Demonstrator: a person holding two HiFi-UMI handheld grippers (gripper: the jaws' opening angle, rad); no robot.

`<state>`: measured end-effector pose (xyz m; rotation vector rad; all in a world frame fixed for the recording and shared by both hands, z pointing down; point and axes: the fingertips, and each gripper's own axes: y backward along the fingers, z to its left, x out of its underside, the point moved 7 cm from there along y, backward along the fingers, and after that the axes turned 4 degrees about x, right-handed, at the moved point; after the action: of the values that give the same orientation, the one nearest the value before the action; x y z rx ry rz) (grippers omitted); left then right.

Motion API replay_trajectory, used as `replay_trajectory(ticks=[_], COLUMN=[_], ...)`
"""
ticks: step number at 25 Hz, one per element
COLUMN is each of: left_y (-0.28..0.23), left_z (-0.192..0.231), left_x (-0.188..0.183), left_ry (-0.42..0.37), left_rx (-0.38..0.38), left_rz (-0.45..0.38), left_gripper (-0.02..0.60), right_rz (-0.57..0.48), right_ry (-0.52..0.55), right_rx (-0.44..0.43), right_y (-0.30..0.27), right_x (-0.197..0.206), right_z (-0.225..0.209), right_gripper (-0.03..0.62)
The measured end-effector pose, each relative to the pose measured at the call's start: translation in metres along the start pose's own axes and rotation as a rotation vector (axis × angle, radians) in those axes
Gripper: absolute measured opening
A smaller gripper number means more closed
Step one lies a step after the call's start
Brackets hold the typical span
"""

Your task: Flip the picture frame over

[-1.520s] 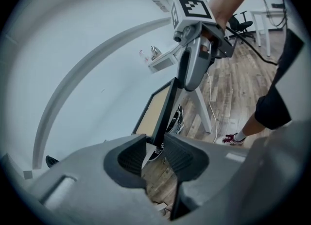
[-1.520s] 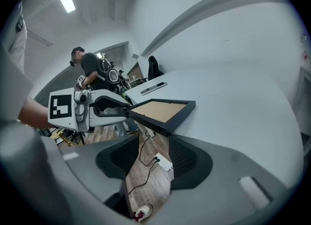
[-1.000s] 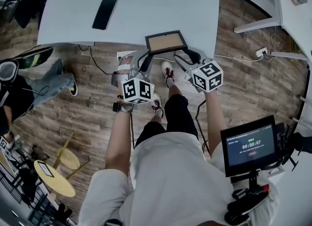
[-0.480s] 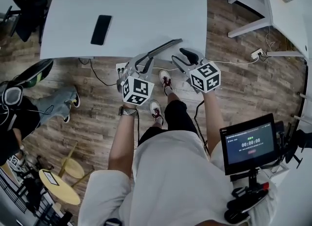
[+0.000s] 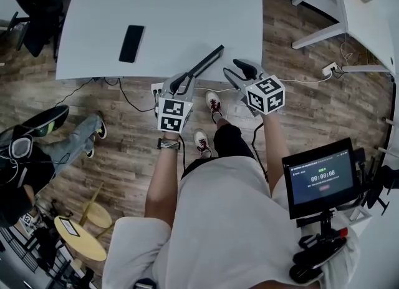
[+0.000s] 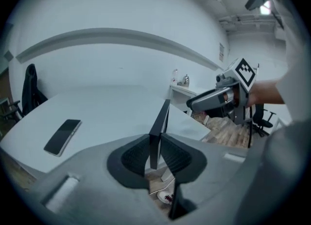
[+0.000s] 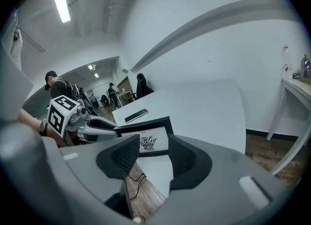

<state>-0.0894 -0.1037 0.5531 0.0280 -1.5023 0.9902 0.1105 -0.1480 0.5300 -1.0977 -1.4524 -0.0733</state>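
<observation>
The black picture frame stands on its edge over the near edge of the white table, seen edge-on in the head view. My left gripper is shut on its lower end; its jaws have just been closing, and the pads press on the frame from both sides. In the right gripper view the frame shows a white picture with a black drawing, held by the left gripper. My right gripper hangs open just right of the frame, apart from it, with nothing between its fingers.
A black phone lies on the table to the left of the frame. A second white table stands at the far right. A seated person is at the left, and a monitor on a stand at the right.
The frame lay flat with its brown back up; now it stands on edge, turned by the left gripper's roll. The right gripper has drawn slightly back from it.
</observation>
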Motion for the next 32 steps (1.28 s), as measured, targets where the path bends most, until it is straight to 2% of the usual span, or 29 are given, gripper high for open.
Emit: replay_trajectory(ticks=[3, 11, 17, 25, 32], left_y=[0.001, 0.002, 0.001, 0.006, 0.010], left_z=[0.002, 0.019, 0.028, 0.041, 0.044], left_x=[-0.013, -0.016, -0.015, 0.000, 0.011], left_ry=[0.102, 0.280, 0.331, 0.533, 0.664], left_rx=[-0.009, -0.039, -0.045, -0.041, -0.036], left_rz=[-0.011, -0.044, -0.087, -0.157, -0.215], left_gripper=[0.075, 0.075, 0.075, 0.077, 0.077], right_rz=[0.001, 0.012, 0.024, 0.039, 0.042], right_ry=[-0.011, -0.017, -0.007, -0.004, -0.004], right_rx=[-0.007, -0.015, -0.013, -0.009, 0.004], right_y=[0.004, -0.003, -0.007, -0.007, -0.008], right_x=[-0.016, -0.031, -0.036, -0.033, -0.034], right_z=[-0.009, -0.014, -0.016, -0.016, -0.015], right_gripper=[0.187, 0.186, 0.186, 0.186, 0.179])
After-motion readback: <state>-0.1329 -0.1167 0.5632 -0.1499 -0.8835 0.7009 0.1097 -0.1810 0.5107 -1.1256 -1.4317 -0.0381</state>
